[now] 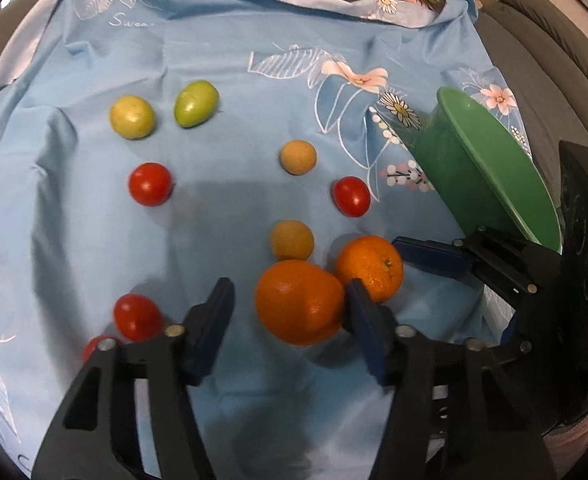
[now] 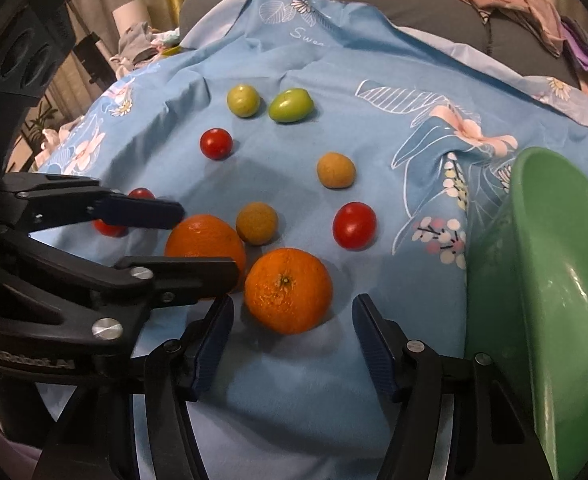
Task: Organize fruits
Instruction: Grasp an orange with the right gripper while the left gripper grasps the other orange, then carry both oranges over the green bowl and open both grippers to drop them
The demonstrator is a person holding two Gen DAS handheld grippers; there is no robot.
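Observation:
Two oranges lie side by side on a blue flowered cloth [image 1: 222,60]. The nearer orange [image 1: 299,302] sits between the fingers of my left gripper [image 1: 290,304]. Its right pad touches the peel and a gap shows at the left pad, so the jaws are open. In the right wrist view this orange [image 2: 206,240] lies between the same left gripper [image 2: 208,242] fingers. The second orange [image 2: 288,290] rests just ahead of my right gripper [image 2: 294,316], open with space on both sides. A green bowl [image 2: 489,280] stands tilted at the right.
Red tomatoes [image 1: 150,184] [image 1: 351,196] [image 1: 138,316], two green fruits [image 1: 196,103] [image 1: 132,116] and two tan round fruits [image 1: 297,157] [image 1: 292,240] are scattered on the cloth. The green bowl [image 1: 445,168] is close behind the right gripper's finger [image 1: 429,256]. A grey sofa surrounds the cloth.

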